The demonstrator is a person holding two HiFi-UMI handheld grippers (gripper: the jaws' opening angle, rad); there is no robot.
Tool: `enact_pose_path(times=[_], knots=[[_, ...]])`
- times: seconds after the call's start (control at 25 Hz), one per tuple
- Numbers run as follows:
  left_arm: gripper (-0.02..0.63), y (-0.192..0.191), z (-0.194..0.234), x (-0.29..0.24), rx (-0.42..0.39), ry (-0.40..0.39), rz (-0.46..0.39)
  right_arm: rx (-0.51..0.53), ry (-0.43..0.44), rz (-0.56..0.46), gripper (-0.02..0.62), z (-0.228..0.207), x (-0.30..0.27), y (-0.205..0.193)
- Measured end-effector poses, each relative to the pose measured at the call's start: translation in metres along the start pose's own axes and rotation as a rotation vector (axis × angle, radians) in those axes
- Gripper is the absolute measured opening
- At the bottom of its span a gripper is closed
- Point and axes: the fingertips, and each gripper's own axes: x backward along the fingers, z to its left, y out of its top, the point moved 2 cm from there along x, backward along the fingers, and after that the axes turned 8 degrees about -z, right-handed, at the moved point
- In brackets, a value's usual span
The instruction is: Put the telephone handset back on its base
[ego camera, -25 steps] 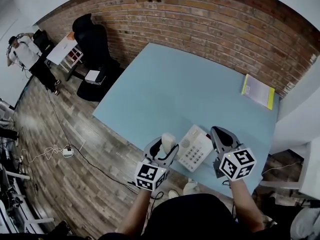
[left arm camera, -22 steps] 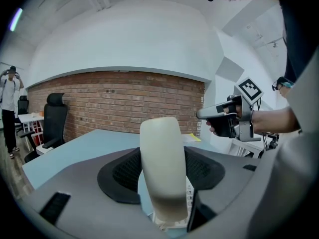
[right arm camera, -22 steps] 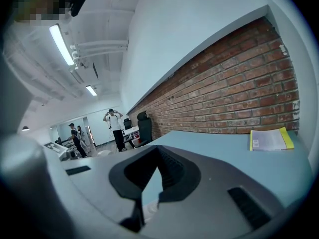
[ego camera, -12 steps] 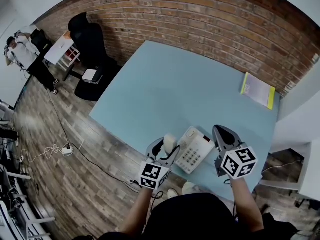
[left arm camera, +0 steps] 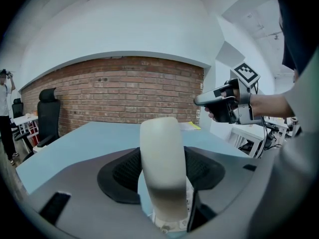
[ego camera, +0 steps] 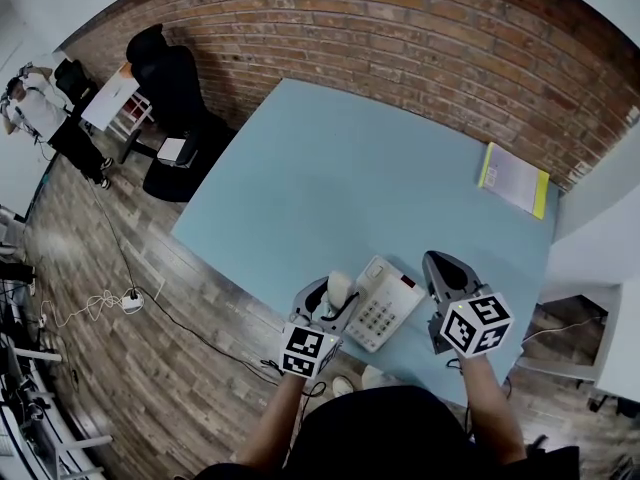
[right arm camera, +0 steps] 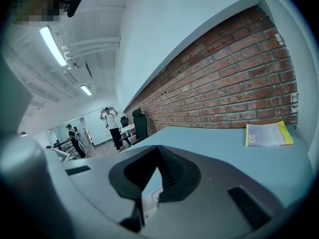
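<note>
The white telephone handset [ego camera: 339, 286] stands upright between the jaws of my left gripper [ego camera: 330, 293], which is shut on it. In the left gripper view the handset [left arm camera: 162, 168] fills the gap between the dark pads. The white telephone base [ego camera: 385, 302] with its keypad lies on the blue table [ego camera: 350, 178] near the front edge, just right of the handset. My right gripper [ego camera: 440, 266] hovers to the right of the base, shut and holding nothing. In the right gripper view its pads [right arm camera: 172, 171] meet low down, with a sliver of the base showing between them.
A yellow-edged booklet [ego camera: 514, 180] lies at the table's far right corner, near the brick wall [ego camera: 400, 38]. A black office chair [ego camera: 175, 78] and a small white desk stand at the left. Cables run over the wooden floor, and people stand far off to the left.
The head view has drifted slightly. Both grippers, the handset and the base keep nearly the same places relative to each other.
</note>
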Motion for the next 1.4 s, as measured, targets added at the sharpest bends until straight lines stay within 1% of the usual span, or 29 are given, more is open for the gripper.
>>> enact_pose_path(times=[0.4, 0.6, 0.88, 1.12, 1.4], knots=[[0.258, -0.017, -0.005, -0.022, 0.001, -0.031, 0.046, -0.016, -0.019, 0.027, 0.012, -0.015, -0.004, -0.01], [0.258, -0.019, -0.005, -0.029, 0.019, -0.046, 0.057, -0.022, -0.028, 0.037, 0.012, -0.021, -0.006, -0.013], [0.258, -0.026, -0.011, -0.045, 0.004, -0.085, 0.078, -0.035, -0.039, 0.05, 0.012, -0.029, -0.009, -0.019], [0.258, -0.035, -0.012, -0.056, 0.013, -0.099, 0.109, -0.051, -0.054, 0.055, 0.012, -0.038, -0.01, -0.022], [0.258, -0.043, -0.015, -0.07, -0.004, -0.124, 0.143, -0.068, -0.077, 0.063, 0.012, -0.048, -0.01, -0.028]])
